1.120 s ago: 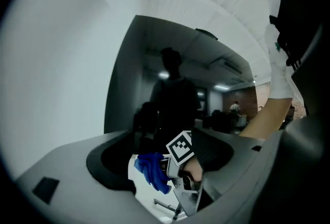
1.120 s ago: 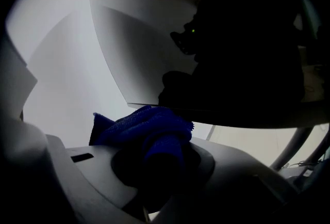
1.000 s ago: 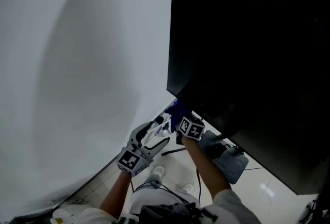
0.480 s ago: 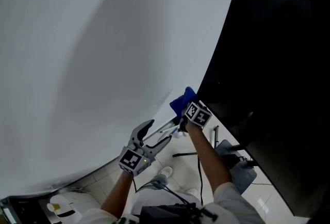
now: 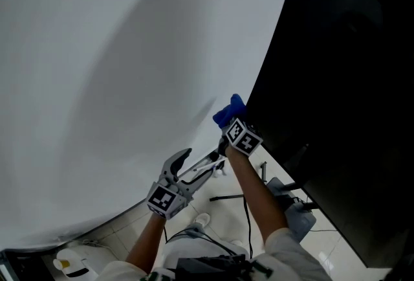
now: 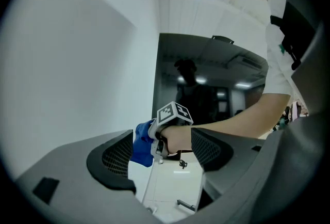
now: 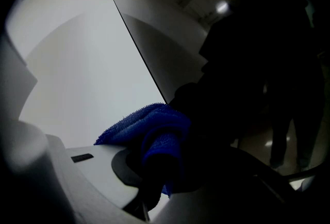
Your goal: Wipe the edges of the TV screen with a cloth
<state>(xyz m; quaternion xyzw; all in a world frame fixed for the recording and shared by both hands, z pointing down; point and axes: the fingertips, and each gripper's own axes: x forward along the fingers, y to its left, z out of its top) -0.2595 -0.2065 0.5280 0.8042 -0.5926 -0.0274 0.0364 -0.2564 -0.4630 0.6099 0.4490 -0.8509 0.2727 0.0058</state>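
Note:
A large black TV screen [image 5: 343, 92] fills the right of the head view, its left edge running down along the white wall. My right gripper [image 5: 230, 119] is shut on a blue cloth [image 5: 229, 110] and presses it against that left edge, a little above the lower corner. In the right gripper view the blue cloth [image 7: 154, 132] bunches between the jaws beside the dark screen [image 7: 247, 63]. My left gripper [image 5: 194, 163] hangs open below and left of the right one, empty. From the left gripper view I see the cloth [image 6: 142, 143] and the screen [image 6: 206, 83].
A white wall [image 5: 116, 66] covers the left of the head view. Below the screen lie a grey stand base [image 5: 294, 208], black cables [image 5: 226, 197] and a tiled floor [image 5: 213, 208]. A person's body fills the right of the left gripper view.
My right gripper has carried the cloth upward along the screen's left edge from the bottom corner. The left gripper has stayed open below it.

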